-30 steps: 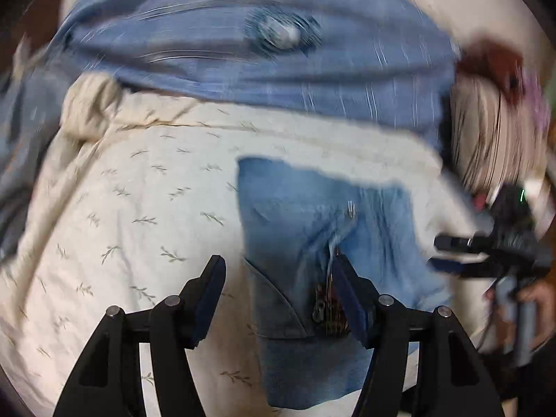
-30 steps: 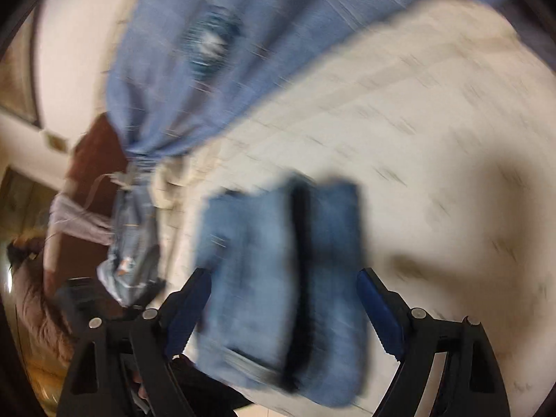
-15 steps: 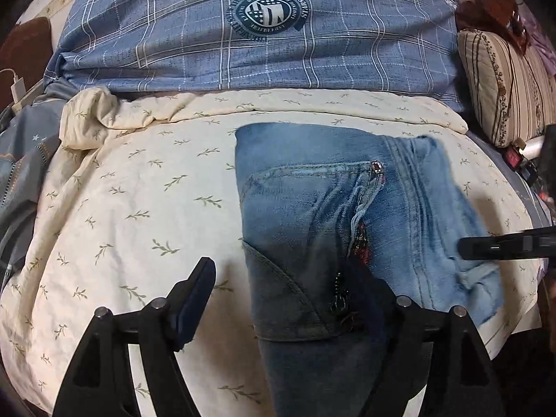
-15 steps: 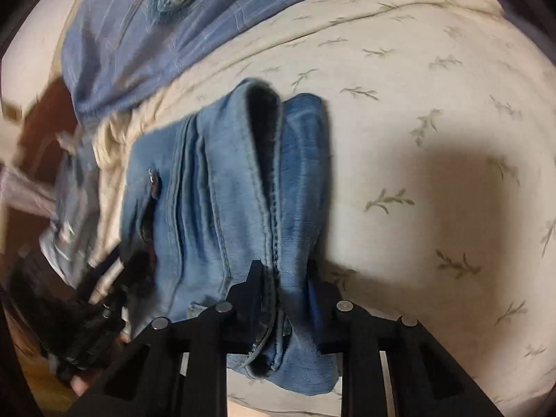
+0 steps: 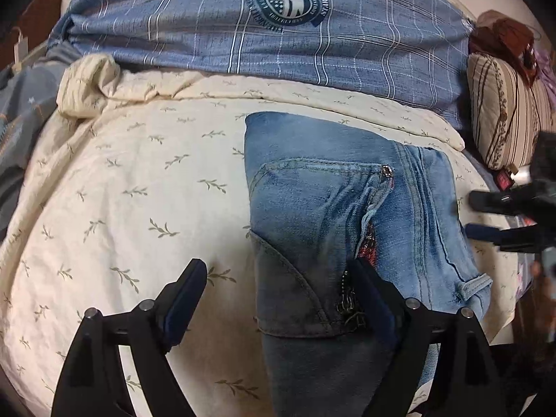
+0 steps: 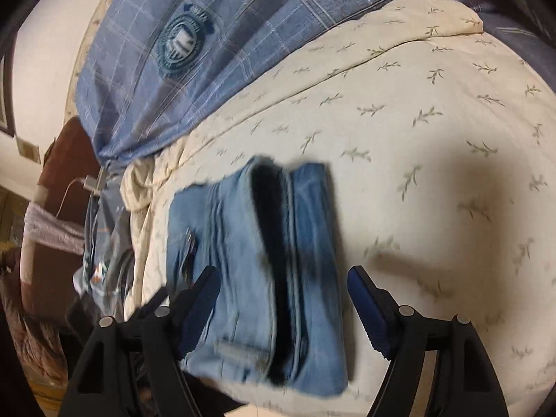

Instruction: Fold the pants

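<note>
folded jeans (image 5: 333, 215) on cream quilt (image 5: 132, 187); plaid pillow (image 5: 278, 34) behind; both jaws apart, just opened, gripping nothing.

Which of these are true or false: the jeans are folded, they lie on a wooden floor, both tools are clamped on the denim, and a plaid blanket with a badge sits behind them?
1. The jeans are folded into a compact bundle. True.
2. They lie on a wooden floor. False: they rest on a cream leaf-print quilt.
3. Both tools are clamped on the denim. False: the left tool and right tool have just been opening and grip nothing.
4. A blue plaid blanket bearing a round badge lies behind the jeans. True.
</note>
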Motion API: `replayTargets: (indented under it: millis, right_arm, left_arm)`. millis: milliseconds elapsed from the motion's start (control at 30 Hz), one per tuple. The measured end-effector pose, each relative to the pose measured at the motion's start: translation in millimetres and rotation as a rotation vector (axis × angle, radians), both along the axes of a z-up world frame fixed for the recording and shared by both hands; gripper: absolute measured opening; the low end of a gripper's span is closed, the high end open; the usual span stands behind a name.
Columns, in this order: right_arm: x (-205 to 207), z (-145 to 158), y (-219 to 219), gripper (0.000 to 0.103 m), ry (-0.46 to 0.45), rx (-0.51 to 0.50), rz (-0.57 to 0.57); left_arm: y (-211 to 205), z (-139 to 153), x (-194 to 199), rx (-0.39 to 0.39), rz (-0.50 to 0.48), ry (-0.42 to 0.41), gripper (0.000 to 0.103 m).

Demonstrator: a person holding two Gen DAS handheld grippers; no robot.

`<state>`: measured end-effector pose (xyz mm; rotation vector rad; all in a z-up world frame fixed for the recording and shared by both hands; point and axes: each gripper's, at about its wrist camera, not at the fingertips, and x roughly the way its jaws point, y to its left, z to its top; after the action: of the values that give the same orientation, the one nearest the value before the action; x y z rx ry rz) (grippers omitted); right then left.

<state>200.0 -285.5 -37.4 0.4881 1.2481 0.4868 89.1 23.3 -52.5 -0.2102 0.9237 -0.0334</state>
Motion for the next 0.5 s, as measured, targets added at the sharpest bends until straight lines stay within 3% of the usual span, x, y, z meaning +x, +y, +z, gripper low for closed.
replayTargets:
  millis: [100,133,200,233,267,333,400,433,500]
  right_arm:
    - [14,-27,16,0.079,0.069,0.018,0.007]
    - [13,-28,18,0.080,0.038,0.014,0.013]
    - [14,-24,25,0.073,0.015,-0.068,0.053]
    - [11,-23,23,0.038,0.015,-0.087,0.053]
    - [11,-18,24,0.031,0.020,-0.090,0.064]
    - [11,-15,27,0.031,0.009,-0.118,0.093]
    - [18,-33,20,0.035,0.081,-0.082,0.070]
    - [21,-38,14,0.041,0.108,-0.014,0.032]
    - [18,-35,7,0.067,0.120,0.094,0.007]
  left_arm:
    - [2,-2,1,-0.010,0.004,0.008,0.088]
    - [1,-2,1,-0.004,0.001,0.006,0.088]
    - [-2,-1,1,0.015,-0.003,-0.001,0.089]
    - [-2,-1,0,0.022,-0.006,-0.004,0.089]
    - [-3,0,0,0.032,-0.005,-0.008,0.089]
    - [-4,0,0,0.036,-0.011,-0.012,0.089]
    - [-4,0,0,0.038,-0.009,-0.016,0.089]
    - [-2,0,-1,0.034,-0.008,-0.019,0.089]
    - [2,1,-1,0.011,-0.011,-0.020,0.089]
